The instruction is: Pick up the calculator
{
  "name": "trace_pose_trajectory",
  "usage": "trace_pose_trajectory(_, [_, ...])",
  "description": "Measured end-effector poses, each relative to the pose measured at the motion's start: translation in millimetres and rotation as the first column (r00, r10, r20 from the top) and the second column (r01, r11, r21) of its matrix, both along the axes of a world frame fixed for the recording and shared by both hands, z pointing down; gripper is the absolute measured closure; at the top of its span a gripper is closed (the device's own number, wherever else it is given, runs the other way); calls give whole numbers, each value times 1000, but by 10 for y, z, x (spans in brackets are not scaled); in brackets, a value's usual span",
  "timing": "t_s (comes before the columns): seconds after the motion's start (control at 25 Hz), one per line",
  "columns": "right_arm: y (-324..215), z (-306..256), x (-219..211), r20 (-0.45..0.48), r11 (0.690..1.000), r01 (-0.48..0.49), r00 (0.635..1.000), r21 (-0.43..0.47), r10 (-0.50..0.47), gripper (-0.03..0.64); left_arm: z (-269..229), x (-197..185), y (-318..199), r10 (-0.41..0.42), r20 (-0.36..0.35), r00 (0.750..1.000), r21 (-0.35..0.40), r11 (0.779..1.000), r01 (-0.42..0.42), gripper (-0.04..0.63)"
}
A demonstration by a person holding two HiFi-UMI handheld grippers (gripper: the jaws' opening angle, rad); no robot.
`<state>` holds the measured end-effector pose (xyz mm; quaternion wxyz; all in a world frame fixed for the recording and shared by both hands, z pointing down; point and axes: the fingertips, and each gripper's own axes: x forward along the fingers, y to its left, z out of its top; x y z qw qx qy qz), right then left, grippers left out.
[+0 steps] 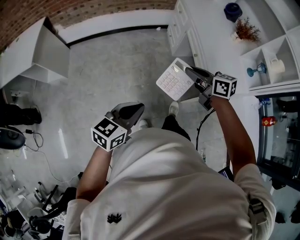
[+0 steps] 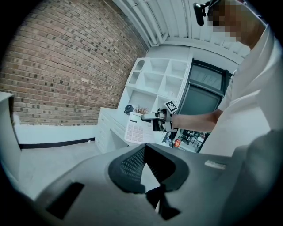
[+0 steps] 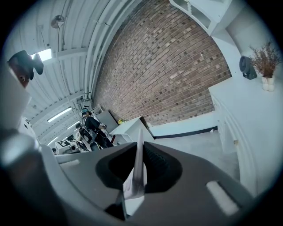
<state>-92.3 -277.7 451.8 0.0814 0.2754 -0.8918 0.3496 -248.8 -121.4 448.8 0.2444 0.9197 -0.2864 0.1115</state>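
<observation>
One white flat calculator (image 1: pixel 174 80); two grey claws, the left claw (image 1: pixel 138 108) and the right claw (image 1: pixel 188 71); one dark blue round pot (image 1: pixel 232 11); one teal goblet (image 1: pixel 257 70).

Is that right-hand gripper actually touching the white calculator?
Touching. The right gripper view shows the calculator edge-on, pinched between the pads of the right gripper; the head view shows it lifted.

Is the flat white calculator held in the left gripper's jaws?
No, the right gripper clamps the flat white calculator; the left gripper holds nothing.

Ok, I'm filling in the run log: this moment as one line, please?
right gripper: shut on calculator | calculator: held in the air | left gripper: shut, empty
</observation>
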Motion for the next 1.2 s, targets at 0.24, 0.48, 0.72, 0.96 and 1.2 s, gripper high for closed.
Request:
trace_pose_trajectory(0.24, [33, -4, 41, -12, 1000, -12, 1000, 5, 12, 558, 4, 38, 16, 8, -3, 1000, 0, 1000, -8, 589])
trace_pose_trajectory(0.48, [70, -35, 54, 10, 1000, -11, 1000, 7, 11, 558, 29, 61, 10, 14, -3, 1000, -2, 1000, -14, 589])
trace_pose_trajectory(0.72, [21, -44, 55, 14, 1000, -16, 1000, 5, 15, 558, 25, 71, -71, 27, -6, 1000, 2, 1000, -27, 589])
trace_pose_trajectory(0.96, [27, -62, 61, 15, 1000, -10, 1000, 5, 10, 558, 23, 70, -77, 30, -4, 1000, -3, 1000, -30, 589])
trace_pose_trajectory(1.2, [74, -47, 203, 22, 1000, -13, 1000, 3, 13, 558, 19, 209, -47, 35, -1, 999, -4, 999, -35, 589])
